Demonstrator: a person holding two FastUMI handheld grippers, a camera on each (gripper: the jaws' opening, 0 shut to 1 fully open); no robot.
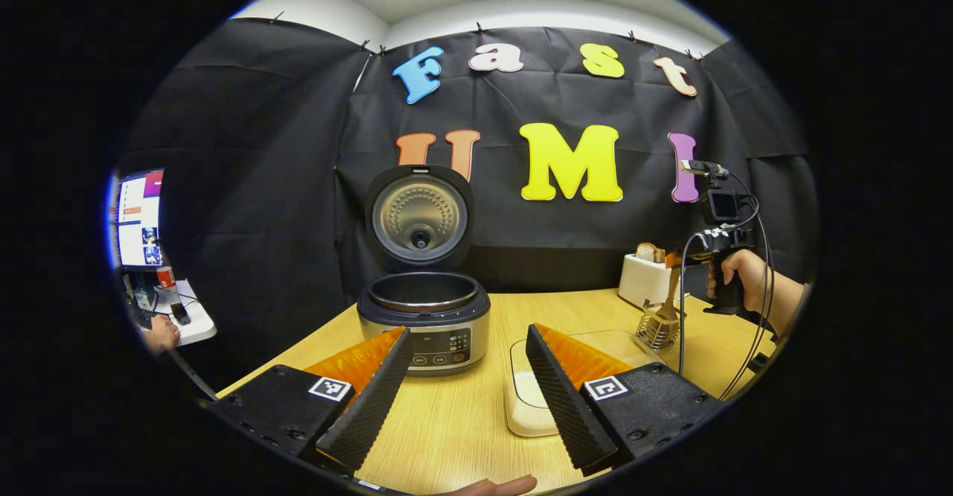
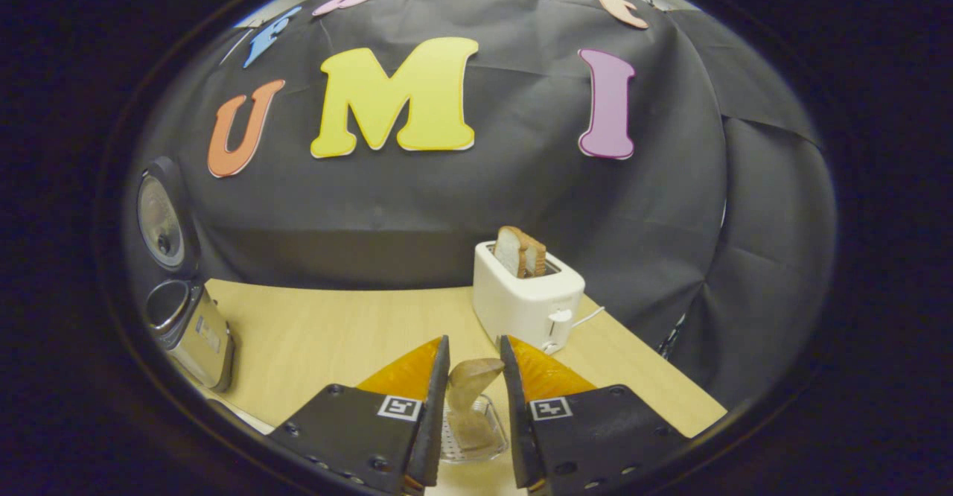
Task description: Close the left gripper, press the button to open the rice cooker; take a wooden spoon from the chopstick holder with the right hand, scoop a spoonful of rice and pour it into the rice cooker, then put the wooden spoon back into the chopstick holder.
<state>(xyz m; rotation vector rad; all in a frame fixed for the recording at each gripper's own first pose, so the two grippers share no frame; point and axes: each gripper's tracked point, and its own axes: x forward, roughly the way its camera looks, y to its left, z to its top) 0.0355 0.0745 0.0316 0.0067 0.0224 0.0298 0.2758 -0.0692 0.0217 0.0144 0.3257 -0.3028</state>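
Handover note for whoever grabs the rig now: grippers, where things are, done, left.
Left gripper: open, holding nothing, facing the rice cooker, whose lid is up.
Right gripper: fingers either side of the wooden spoon, over the chopstick holder; grip unclear.
Rice dish right of the cooker.
Done: cooker opened.
Left: cannot tell whether rice has been poured; spoon must end in the holder.

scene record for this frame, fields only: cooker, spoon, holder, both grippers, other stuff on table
rice cooker: lid up, pot open
wooden spoon: between the right gripper's fingers, upright over the holder
chopstick holder: on table, beside toaster
right gripper: around spoon; contact unclear
left gripper: open, holding nothing
rice container: in front of cooker's right
toaster: bread in slots
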